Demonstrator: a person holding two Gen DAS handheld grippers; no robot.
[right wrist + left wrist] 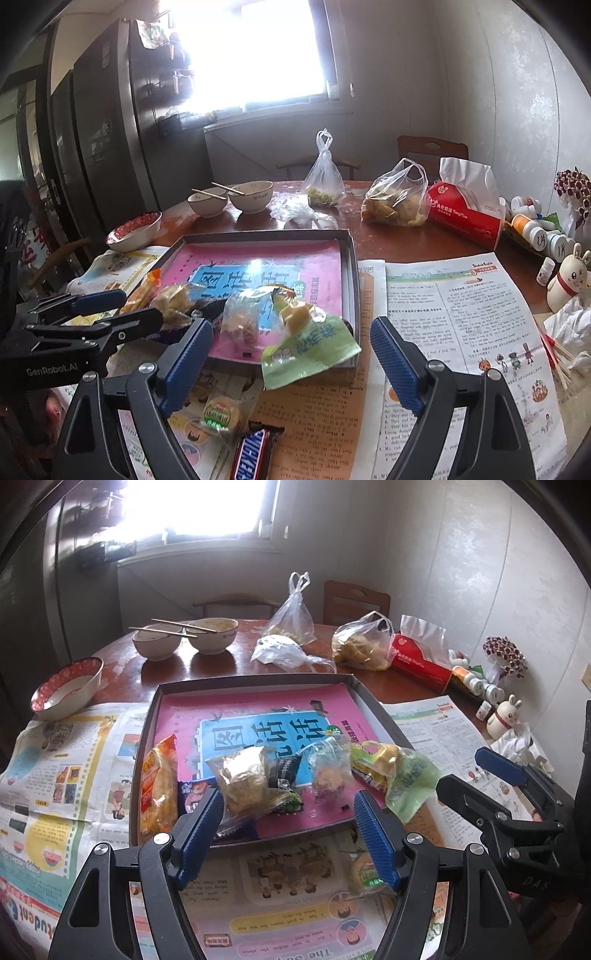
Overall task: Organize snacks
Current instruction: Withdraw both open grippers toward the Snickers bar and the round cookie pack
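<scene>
A shallow grey tray (pixel 155 701) lined with a pink book holds an orange chip bag (pixel 159 786), two clear-wrapped pastries (pixel 243 779) and a green bag (pixel 406 779) that hangs over its near right edge. My left gripper (pixel 288 830) hovers open at the tray's near edge, with nothing between its fingers. My right gripper (pixel 291 362) is open above the newspaper, and the green bag (pixel 310 343) lies just beyond its fingertips, untouched. A small round cake (pixel 221 410) and a Snickers bar (pixel 251 454) lie on the newspaper in front of the tray.
Newspaper (pixel 461 314) covers the near part of the wooden table. Behind the tray stand bowls with chopsticks (pixel 184 638), a red-rimmed bowl (pixel 66 694), tied plastic bags (pixel 291 620), a red tissue pack (pixel 465 214), pill bottles (pixel 532 229) and a rabbit figure (pixel 569 277).
</scene>
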